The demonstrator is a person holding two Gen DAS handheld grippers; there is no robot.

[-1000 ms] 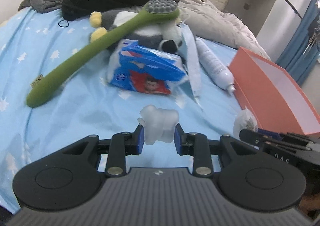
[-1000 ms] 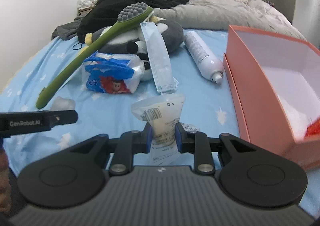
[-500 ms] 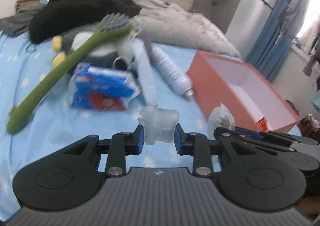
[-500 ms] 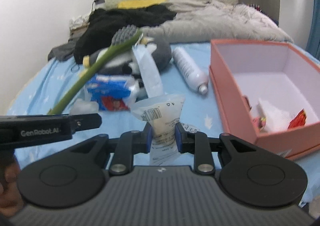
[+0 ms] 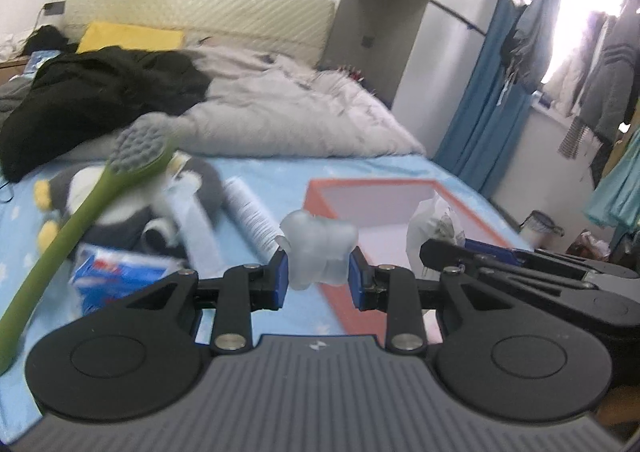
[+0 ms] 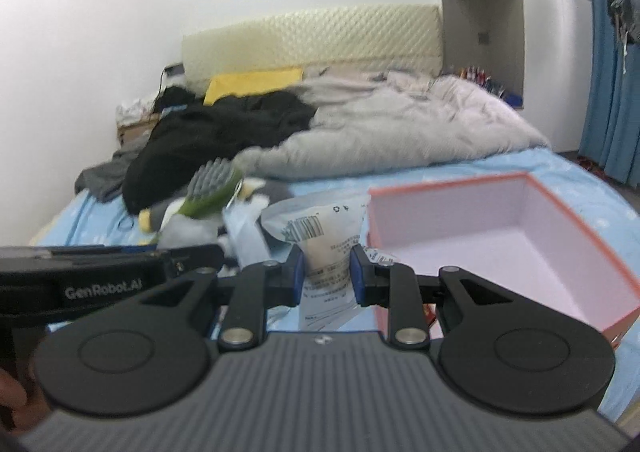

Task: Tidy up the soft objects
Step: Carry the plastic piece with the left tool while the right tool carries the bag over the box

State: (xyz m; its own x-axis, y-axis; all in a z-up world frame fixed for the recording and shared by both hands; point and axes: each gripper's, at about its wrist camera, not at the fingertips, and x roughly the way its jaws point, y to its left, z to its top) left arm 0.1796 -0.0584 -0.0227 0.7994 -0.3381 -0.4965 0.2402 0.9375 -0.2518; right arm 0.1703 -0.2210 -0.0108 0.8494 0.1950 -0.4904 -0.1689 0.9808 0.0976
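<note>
My left gripper (image 5: pixel 318 272) is shut on a translucent tooth-shaped soft toy (image 5: pixel 318 248) and holds it in the air in front of the orange box (image 5: pixel 380 192). My right gripper (image 6: pixel 325 272) is shut on a clear plastic pouch with a barcode (image 6: pixel 320 236), held just left of the orange box (image 6: pixel 520 236). The pouch also shows in the left wrist view (image 5: pixel 434 224), beside the right gripper's body. The box's inside is pale; its contents are hidden at this angle.
On the blue bedsheet (image 5: pixel 24 220) lie a green long-handled brush (image 5: pixel 88 208), a penguin plush (image 5: pixel 120 204), a blue tissue pack (image 5: pixel 120 272), a white bottle (image 5: pixel 248 212). A black jacket (image 6: pixel 208 140) and grey duvet (image 6: pixel 400 132) lie behind. Blue curtains (image 5: pixel 480 112) hang at right.
Both grippers have risen and tilted up while swinging right toward the orange box, each still holding its object. The bed items have slid lower and left in view.
</note>
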